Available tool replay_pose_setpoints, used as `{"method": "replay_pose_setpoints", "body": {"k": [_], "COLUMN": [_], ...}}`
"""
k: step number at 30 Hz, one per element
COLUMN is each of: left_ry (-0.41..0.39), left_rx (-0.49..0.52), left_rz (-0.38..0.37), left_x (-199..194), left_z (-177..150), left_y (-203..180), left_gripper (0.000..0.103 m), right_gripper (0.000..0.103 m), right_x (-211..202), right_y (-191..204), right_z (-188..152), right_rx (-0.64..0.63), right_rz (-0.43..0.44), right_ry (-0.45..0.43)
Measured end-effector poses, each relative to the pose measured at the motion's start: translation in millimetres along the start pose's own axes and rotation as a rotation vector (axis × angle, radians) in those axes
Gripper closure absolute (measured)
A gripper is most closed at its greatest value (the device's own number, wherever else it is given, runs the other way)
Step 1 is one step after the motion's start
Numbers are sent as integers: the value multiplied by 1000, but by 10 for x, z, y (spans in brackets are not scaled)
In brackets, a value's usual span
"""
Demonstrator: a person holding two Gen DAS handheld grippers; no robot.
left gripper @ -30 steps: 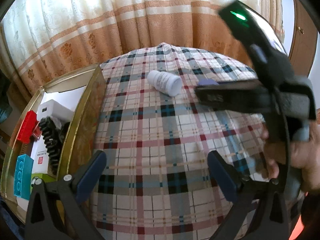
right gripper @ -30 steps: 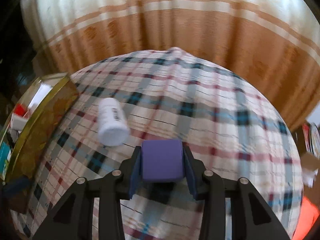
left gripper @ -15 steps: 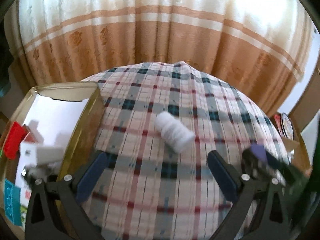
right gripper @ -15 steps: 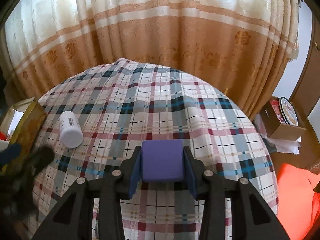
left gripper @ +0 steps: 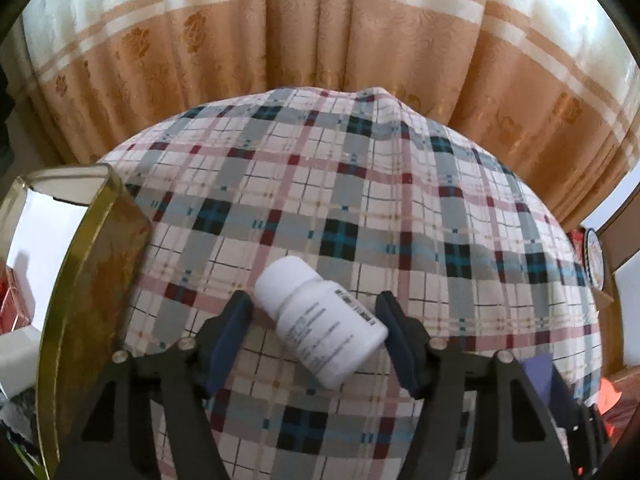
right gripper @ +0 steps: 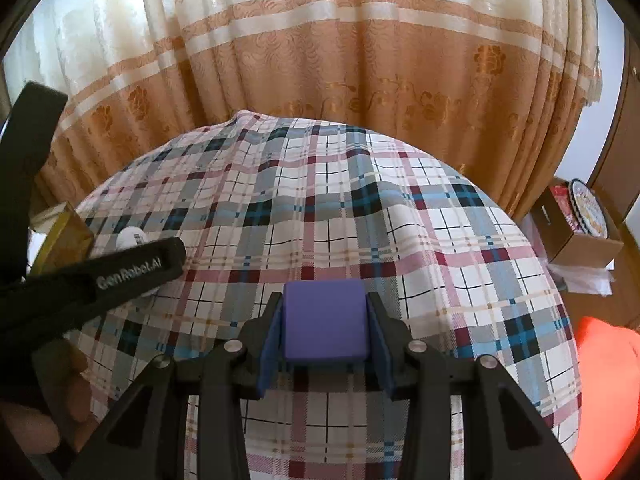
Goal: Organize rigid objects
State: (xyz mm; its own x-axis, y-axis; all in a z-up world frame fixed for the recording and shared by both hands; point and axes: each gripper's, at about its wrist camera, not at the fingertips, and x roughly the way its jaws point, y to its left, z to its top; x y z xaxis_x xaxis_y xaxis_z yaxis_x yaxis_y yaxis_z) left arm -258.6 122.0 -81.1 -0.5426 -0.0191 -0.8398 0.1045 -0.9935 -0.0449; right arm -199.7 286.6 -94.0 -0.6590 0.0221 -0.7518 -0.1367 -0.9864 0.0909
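Left wrist: left hand-held gripper [left gripper: 316, 334], closing, straddles white bottle [left gripper: 320, 320] beside gold tin [left gripper: 86, 276]; right clamps purple block [right gripper: 324, 322].

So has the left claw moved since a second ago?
Yes. The left claw has come right, away from the gold tin, to straddle the white bottle, and its jaws have just been closing around it.

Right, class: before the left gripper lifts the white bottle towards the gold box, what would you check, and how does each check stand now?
1. White bottle between the left gripper jaws, which have just been closing: ok.
2. Pads pressing on the bottle: not ok, gap on one side.
3. Bottle lying flat on the plaid cloth: ok.
4. Right gripper shut on the purple block: ok.
5. Free room in the gold box: cannot tell.
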Motion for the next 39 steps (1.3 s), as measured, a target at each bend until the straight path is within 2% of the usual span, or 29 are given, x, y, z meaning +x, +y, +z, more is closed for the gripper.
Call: {"method": "replay_pose_setpoints", "body": {"k": [1, 6, 13, 24, 27, 30, 34, 39], "left_ry": [-18, -75, -66, -37, -42, -39, -36, -30], "left_rx": [24, 75, 120, 197, 216, 246, 261, 262], "left_rz": [12, -22, -53, -98, -94, -96, -103, -114], "left_x": [-11, -44, -95, -340, -419, -493, -569, -638], "left_z": [-34, -95, -160, -522, -633, -744, -845, -941], "left_y": [-22, -8, 20, 140, 185, 209, 265, 338], "left_gripper": [41, 43, 43, 43, 43, 43, 43, 43], "right_gripper": [60, 60, 60, 60, 60, 60, 60, 60], "right_x": [-1, -4, -1, -10, -3, 6, -99, -261], "right_y": [-6, -12, -27, -79, -42, 72, 114, 140], "right_z": [0, 0, 1, -4, -5, -23, -119, -274], "right_rx": [4, 8, 15, 41, 28, -10, 43, 130], "right_rz": [3, 2, -2, -17, -51, -121, -121, -72], "right_ry": [-1, -2, -2, -6, -1, 12, 29, 40]}}
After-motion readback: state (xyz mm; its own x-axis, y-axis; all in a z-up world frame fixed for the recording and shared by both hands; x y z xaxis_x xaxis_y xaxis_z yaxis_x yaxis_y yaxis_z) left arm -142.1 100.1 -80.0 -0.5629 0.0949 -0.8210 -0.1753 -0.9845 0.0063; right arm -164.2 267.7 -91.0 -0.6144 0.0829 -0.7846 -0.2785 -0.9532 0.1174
